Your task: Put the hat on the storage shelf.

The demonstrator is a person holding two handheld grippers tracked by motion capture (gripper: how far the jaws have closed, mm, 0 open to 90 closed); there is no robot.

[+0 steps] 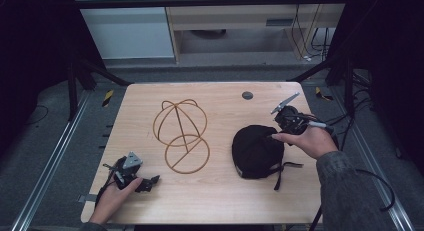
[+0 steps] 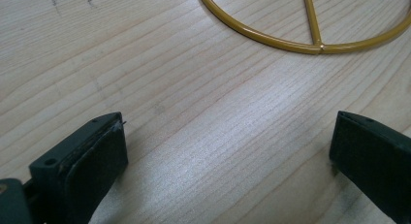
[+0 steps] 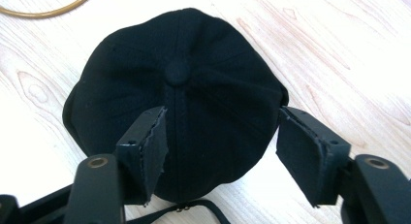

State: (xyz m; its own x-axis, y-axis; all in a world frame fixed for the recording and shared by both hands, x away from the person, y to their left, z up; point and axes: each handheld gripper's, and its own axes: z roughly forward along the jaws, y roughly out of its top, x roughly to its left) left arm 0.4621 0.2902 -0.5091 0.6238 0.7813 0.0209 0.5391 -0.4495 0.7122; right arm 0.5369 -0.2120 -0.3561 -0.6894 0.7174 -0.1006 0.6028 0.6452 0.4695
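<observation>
1. Fingers of the right gripper (image 3: 220,158) stand partly apart above the black cap (image 3: 177,103); whether the pads press the cloth cannot be told, and the cap lies flat on the table under them
2. Fingers of the left gripper (image 2: 228,156) are spread wide over bare wood, holding nothing; in the high view that gripper (image 1: 150,183) sits at the lower left of the frame
3. One black cap (image 1: 256,150) lies right of centre in the high view, soft fabric sewn in panels that meet at a round button on top, with a thin strap trailing below it
4. One wire hat stand (image 1: 181,133) sits at the centre of the frame: thin golden metal rod bent into a domed cage above a flat ring crossed by a straight bar (image 2: 312,20)
5. One table (image 1: 220,201) of pale wood with visible grain and rounded corners, and one small dark round disc (image 1: 247,95) near its upper edge
6. Two black jaws on each gripper, faced with dark, rough-edged pads (image 3: 152,151)
</observation>
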